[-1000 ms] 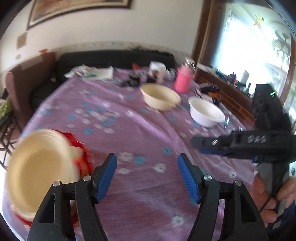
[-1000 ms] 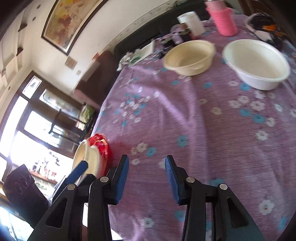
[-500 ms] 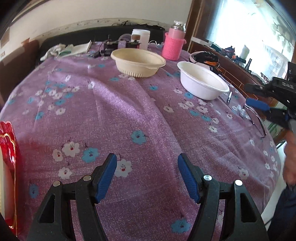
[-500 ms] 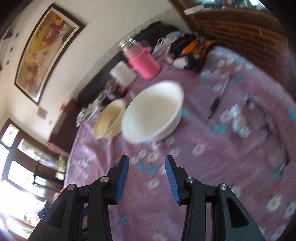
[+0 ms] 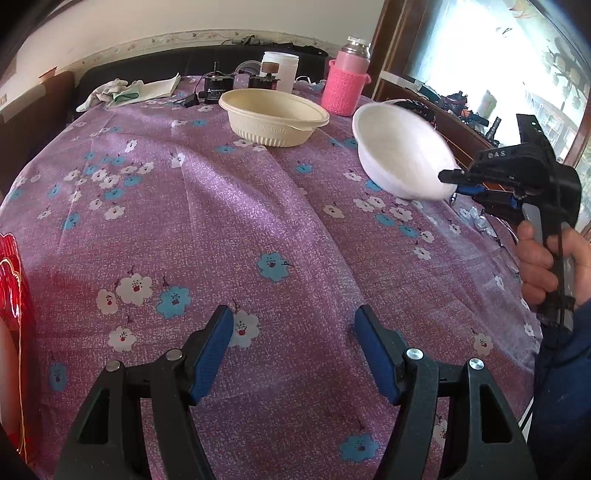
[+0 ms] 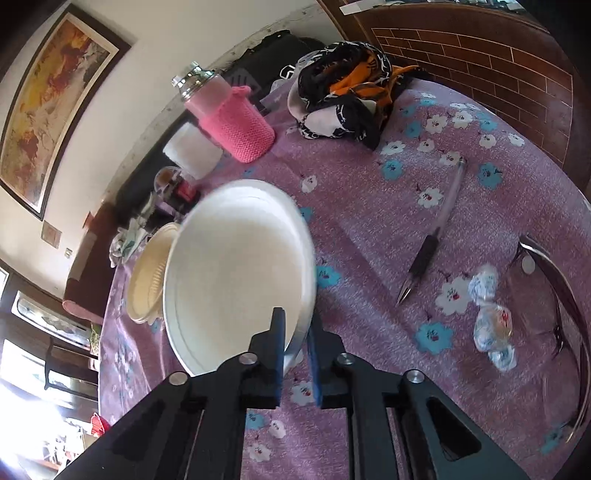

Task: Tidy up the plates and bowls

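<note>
White bowl point(image 6: 236, 273) tilted, empty, right tongs point(image 6: 295, 354) gripping rim

You face a cream wall point(image 5: 184, 18); a dark sofa point(image 5: 147, 70) sits below it, a bright window point(image 5: 480, 55) to its right, a framed painting point(image 6: 55, 99) hanging on it.

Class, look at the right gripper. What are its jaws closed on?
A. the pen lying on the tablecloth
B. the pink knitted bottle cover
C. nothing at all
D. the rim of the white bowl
D: the right gripper has one jaw inside and one outside the rim of the white bowl, which sits tilted.
</note>
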The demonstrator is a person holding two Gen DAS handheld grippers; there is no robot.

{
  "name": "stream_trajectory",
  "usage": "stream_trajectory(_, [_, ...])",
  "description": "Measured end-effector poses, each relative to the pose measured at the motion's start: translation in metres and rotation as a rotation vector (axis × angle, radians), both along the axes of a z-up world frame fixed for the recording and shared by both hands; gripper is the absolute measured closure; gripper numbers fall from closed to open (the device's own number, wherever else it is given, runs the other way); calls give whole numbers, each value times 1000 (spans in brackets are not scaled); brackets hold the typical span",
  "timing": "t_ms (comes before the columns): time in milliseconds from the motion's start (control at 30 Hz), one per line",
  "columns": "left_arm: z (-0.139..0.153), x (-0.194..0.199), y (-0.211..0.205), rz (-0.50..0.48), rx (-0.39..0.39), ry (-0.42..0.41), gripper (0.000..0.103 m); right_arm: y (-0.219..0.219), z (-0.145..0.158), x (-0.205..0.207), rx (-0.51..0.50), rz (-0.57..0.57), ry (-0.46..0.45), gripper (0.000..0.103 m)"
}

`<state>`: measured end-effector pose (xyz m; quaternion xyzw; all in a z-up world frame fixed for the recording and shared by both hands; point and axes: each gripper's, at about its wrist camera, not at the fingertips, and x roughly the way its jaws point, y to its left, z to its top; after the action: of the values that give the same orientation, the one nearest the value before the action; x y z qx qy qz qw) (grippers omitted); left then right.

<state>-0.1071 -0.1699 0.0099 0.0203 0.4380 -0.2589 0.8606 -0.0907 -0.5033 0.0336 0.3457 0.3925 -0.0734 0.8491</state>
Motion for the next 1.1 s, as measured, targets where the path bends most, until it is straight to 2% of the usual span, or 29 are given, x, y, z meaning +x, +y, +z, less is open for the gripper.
stream_trajectory(133, [4,-4,2,3,-15,-30,35,14,6,-21,47,37,-23,96])
stream_trajectory(267, [13,-14,7,4,-45,-108,35,36,15,-47,118,140,-46,96])
stream_trajectory(367, [21,-21,11,8,-76,-165,35,54,23,-69,132,204,-60,96])
stream_trajectory(467, [23,-23,13,8,-86,-179,35,71,23,-80,109,252,-37,93])
stream_trajectory(633, [23,-22,12,-1,-79,-171,35,86,20,-83,-32,270,-22,92])
stream_trajectory(667, [22,-22,12,-2,-78,-169,35,86,22,-83,-52,269,-31,85])
stream_trajectory(700, [22,-22,12,-1,-77,-167,35,86,24,-85,-80,261,-42,72])
stream_trajectory(767, [21,-21,13,-1,-78,-159,35,86,31,-92,-139,229,-82,58])
stream_trajectory(867, [23,-20,16,10,-102,-146,35,86,38,-97,-209,205,-119,57])
stream_trajectory(933, [27,-17,17,4,-153,-110,35,85,38,-98,-225,200,-127,57])
stream_trajectory(1100, [35,-11,3,-10,-130,-109,35,80,33,-98,-206,198,-122,57])
